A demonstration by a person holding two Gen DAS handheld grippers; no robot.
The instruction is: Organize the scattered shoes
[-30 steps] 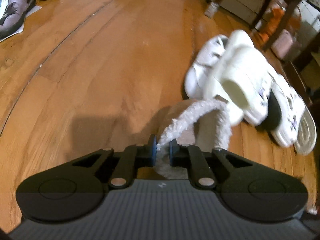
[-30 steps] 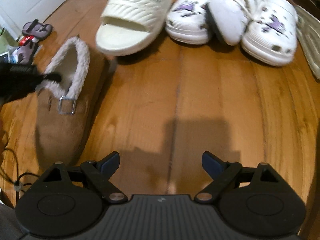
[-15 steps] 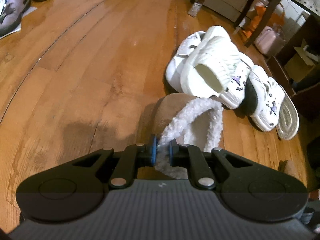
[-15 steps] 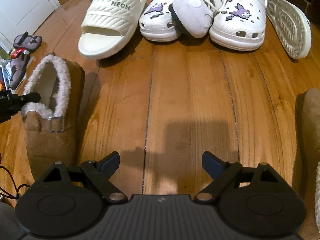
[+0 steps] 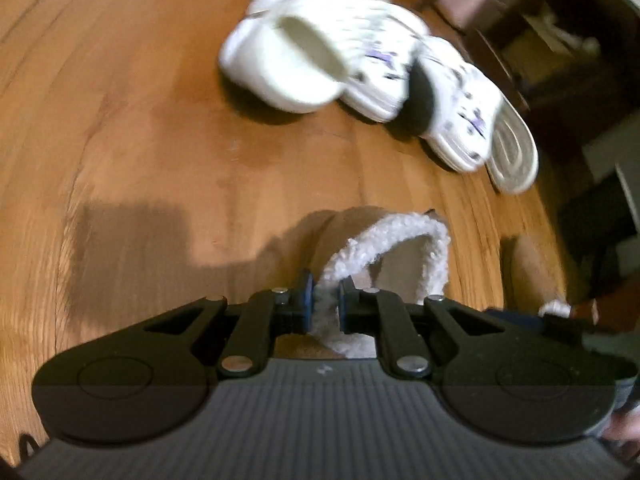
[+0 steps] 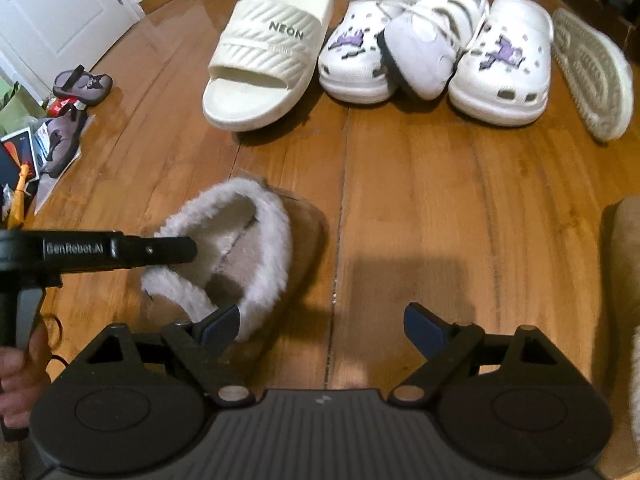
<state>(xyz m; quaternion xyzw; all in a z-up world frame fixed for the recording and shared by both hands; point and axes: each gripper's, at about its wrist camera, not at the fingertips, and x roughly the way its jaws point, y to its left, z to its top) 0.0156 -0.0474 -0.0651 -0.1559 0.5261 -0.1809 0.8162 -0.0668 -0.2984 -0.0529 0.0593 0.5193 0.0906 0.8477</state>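
Observation:
A brown slipper point(image 6: 306, 236) with a white fleece lining sits on the wood floor, its opening facing up. My left gripper point(image 5: 325, 304) pinches the slipper's point(image 5: 400, 248) fleece rim; its jaws are opening, with the fleece still between the blue pads. From the right wrist view, the left gripper point(image 6: 176, 248) reaches in from the left onto that rim. My right gripper point(image 6: 320, 322) hangs open over bare floor just right of the slipper, holding nothing. A second brown slipper point(image 6: 624, 280) shows at the right edge.
Farther off lie a cream slide point(image 6: 272, 52), two white clogs point(image 6: 360, 60) with purple charms, a white sneaker point(image 6: 424, 52) and an overturned slide point(image 6: 592, 68). Small purple sandals point(image 6: 82, 84) and papers lie left by a white door point(image 6: 60, 12). Dark furniture point(image 5: 560, 40) stands beyond the shoes.
The left gripper has carried the brown slipper rightward, close to the right gripper, and turned it. The gap between its pads looks slightly wider. The right gripper has risen a little.

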